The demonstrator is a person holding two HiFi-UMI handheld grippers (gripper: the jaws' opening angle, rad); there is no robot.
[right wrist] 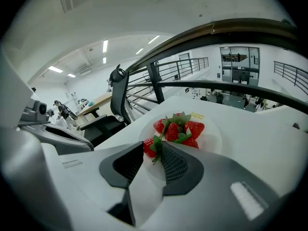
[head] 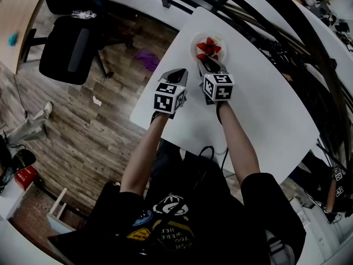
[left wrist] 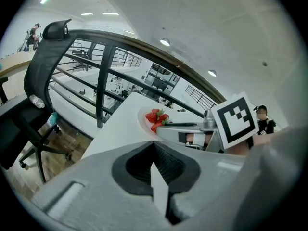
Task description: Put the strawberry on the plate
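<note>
A white plate [right wrist: 215, 133] near the table's far end carries three red strawberries [right wrist: 182, 129] in a heap. My right gripper [right wrist: 151, 147] is at the plate's near rim, shut on one more strawberry [right wrist: 148, 146], whose green leaves hang against the right pad. The head view shows that gripper [head: 208, 63] pointing at the plate [head: 193, 44] and its berries [head: 209, 48]. My left gripper [head: 177, 72] hangs over the table to the left of the plate. Its jaws [left wrist: 154, 148] are shut with nothing in them. Its camera sees the plate [left wrist: 143, 121] and the right gripper [left wrist: 169, 124] at its edge.
The white table [head: 265, 104] is narrow, with its left edge just beside my left gripper. A black office chair [head: 69, 48] stands on the wood floor at left, near a purple cloth [head: 147, 59]. A dark railing [right wrist: 202, 85] runs behind the table. A cable [head: 212, 150] crosses the near edge.
</note>
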